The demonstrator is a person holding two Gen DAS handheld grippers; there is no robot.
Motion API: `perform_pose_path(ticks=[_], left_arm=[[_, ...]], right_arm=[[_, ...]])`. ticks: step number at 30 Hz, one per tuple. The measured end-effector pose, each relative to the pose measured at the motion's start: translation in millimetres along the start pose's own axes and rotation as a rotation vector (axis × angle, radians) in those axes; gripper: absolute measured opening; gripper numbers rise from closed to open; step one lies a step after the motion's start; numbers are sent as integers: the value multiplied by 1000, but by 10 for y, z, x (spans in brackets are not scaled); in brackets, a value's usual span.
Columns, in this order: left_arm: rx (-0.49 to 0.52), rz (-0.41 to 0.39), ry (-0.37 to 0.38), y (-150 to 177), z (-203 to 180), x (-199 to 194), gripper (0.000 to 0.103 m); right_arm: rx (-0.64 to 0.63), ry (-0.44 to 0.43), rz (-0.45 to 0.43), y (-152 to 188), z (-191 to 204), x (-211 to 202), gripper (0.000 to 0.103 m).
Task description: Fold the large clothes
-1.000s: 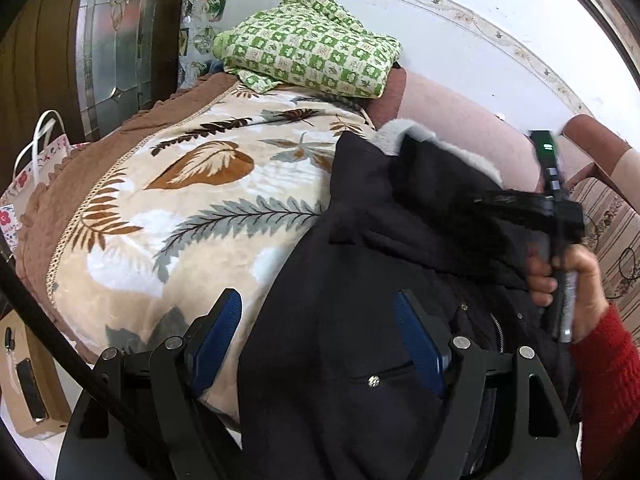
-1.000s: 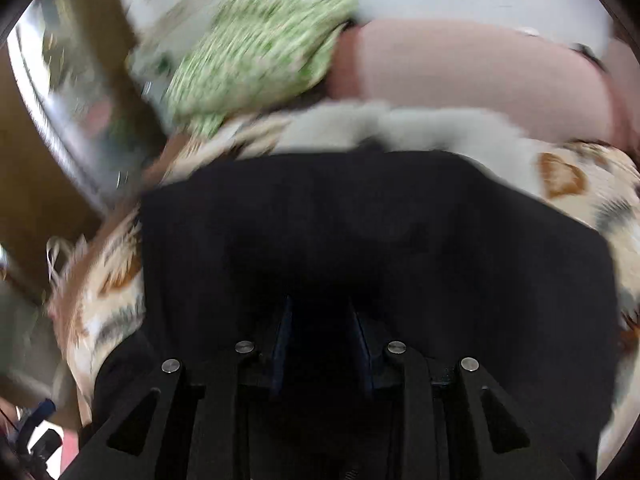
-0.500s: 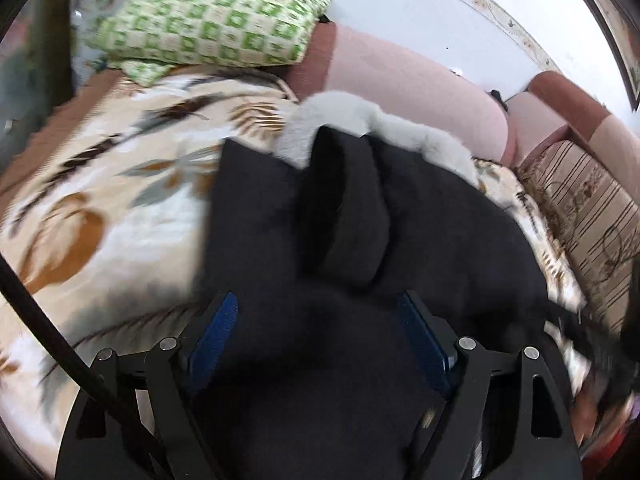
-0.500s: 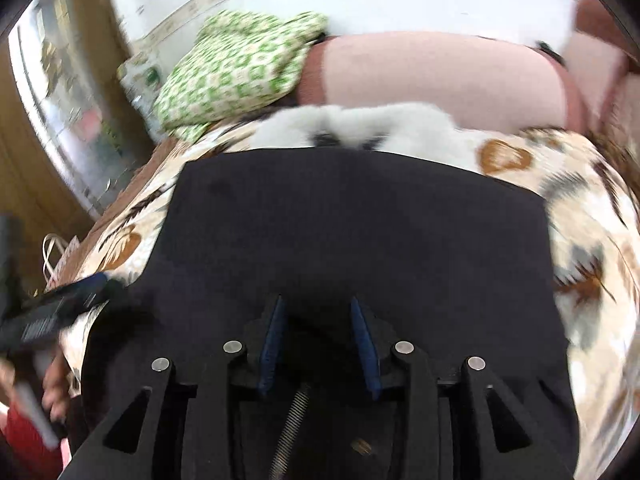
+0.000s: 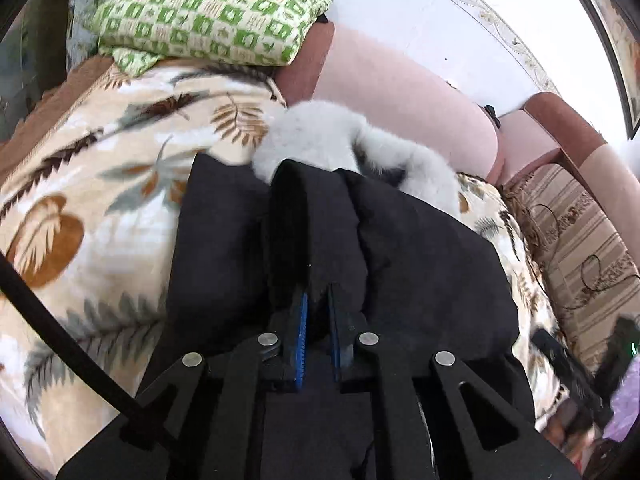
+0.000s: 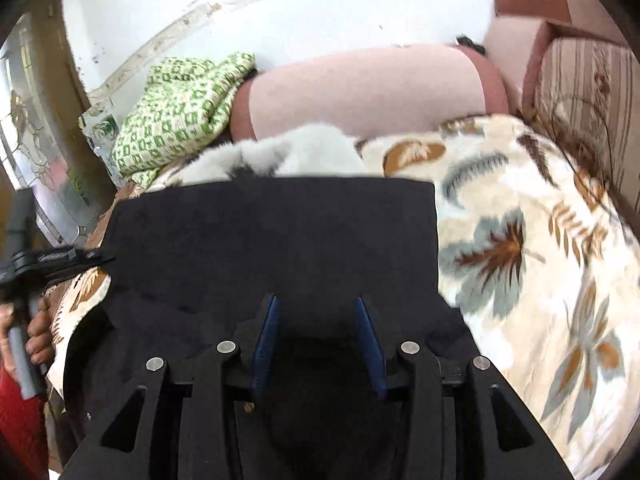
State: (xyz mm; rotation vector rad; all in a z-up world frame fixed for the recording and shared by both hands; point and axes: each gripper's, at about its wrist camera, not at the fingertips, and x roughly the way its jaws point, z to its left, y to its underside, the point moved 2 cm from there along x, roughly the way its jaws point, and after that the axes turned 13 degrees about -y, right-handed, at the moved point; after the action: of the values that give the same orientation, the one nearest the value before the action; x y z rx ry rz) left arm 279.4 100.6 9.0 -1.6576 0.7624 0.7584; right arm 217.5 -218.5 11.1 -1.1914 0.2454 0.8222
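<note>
A large black coat (image 5: 420, 264) with a grey fur hood trim (image 5: 320, 136) lies on a leaf-patterned blanket (image 5: 100, 208). My left gripper (image 5: 318, 300) is shut on a fold of the black coat near its middle, the blue pads pinching the cloth. In the right wrist view the coat (image 6: 272, 240) lies flat with a straight far edge and the fur trim (image 6: 288, 156) beyond it. My right gripper (image 6: 318, 312) is open over the coat's near part, its jaws apart and nothing between them.
A green checked folded cloth (image 5: 208, 20) sits at the sofa's back left. The pink sofa backrest (image 5: 400, 92) runs behind. A striped cushion (image 5: 580, 240) lies at the right. The leaf blanket (image 6: 520, 248) is bare to the coat's right.
My left gripper has closed from wide open onto a fold of the coat. My right gripper has opened, letting go of the coat, which now lies flatter.
</note>
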Motion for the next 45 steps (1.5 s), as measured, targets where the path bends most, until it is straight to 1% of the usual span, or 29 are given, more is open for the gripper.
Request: perform_pose_path(ticks=[1, 2, 4, 8, 12, 14, 16, 19, 20, 21, 22, 23, 25, 26, 27, 28, 30, 33, 34, 36, 38, 39, 40, 42, 44, 45], left_arm=[[11, 12, -14, 33, -8, 44, 9], [32, 22, -43, 92, -17, 111, 9], [49, 24, -74, 157, -17, 194, 9], [21, 70, -84, 258, 31, 392, 10], [-44, 108, -61, 295, 143, 585, 12], [-50, 104, -65, 302, 133, 605, 12], [-38, 87, -89, 310, 89, 617, 14], [2, 73, -152, 309, -8, 581, 16], [25, 67, -181, 304, -44, 539, 22], [55, 59, -230, 310, -71, 465, 38], [72, 39, -265, 321, -70, 360, 42], [82, 14, -271, 341, -58, 246, 45], [107, -17, -256, 404, 0, 5, 60], [119, -33, -247, 459, 68, -139, 72], [119, -48, -245, 498, 131, -228, 74], [118, -62, -254, 548, 216, -321, 74], [117, -75, -272, 662, 439, -450, 75], [91, -61, -279, 815, 742, -491, 75], [69, -49, -265, 862, 853, -483, 75], [-4, -7, -212, 950, 1064, -436, 75], [-82, 38, -120, 1017, 1223, -361, 75], [-122, 76, -63, 1055, 1299, -290, 75], [-144, 100, -34, 1092, 1320, -239, 75], [-194, 156, 52, 1189, 1360, -119, 75], [-209, 164, 97, 1302, 1309, -101, 75], [-204, 146, 98, 1336, 1281, -127, 75]], right_arm=[[4, 4, -1, -22, -13, 53, 50], [16, 16, -3, -56, -42, 146, 50], [46, 32, -6, -88, -106, 298, 50], [91, 39, 14, -74, -179, 586, 50], [98, 40, 69, -17, -248, 797, 50], [110, 39, 109, 9, -312, 911, 50], [114, 39, 121, 29, -353, 981, 51], [78, 77, 130, 45, -333, 1065, 52], [61, 94, 137, 43, -310, 1081, 52], [41, 115, 149, 32, -282, 1089, 53], [36, 126, 153, 21, -270, 1084, 53], [34, 136, 158, -1, -246, 1035, 54], [43, 128, 150, -30, -217, 864, 54], [50, 112, 133, -29, -210, 741, 55], [56, 93, 118, -12, -213, 585, 58], [59, 87, 112, 3, -229, 486, 62], [71, 86, 100, 82, -316, 201, 67], [117, 103, 105, 263, -560, -181, 70], [145, 111, 111, 347, -677, -301, 70], [191, 125, 114, 467, -853, -448, 71], [273, 122, 124, 629, -1082, -559, 72], [311, 102, 129, 692, -1156, -573, 72], [361, 68, 133, 767, -1234, -585, 72], [452, 6, 138, 906, -1356, -566, 72], [518, -58, 147, 1046, -1410, -512, 72], [532, -78, 141, 1093, -1391, -494, 72]])
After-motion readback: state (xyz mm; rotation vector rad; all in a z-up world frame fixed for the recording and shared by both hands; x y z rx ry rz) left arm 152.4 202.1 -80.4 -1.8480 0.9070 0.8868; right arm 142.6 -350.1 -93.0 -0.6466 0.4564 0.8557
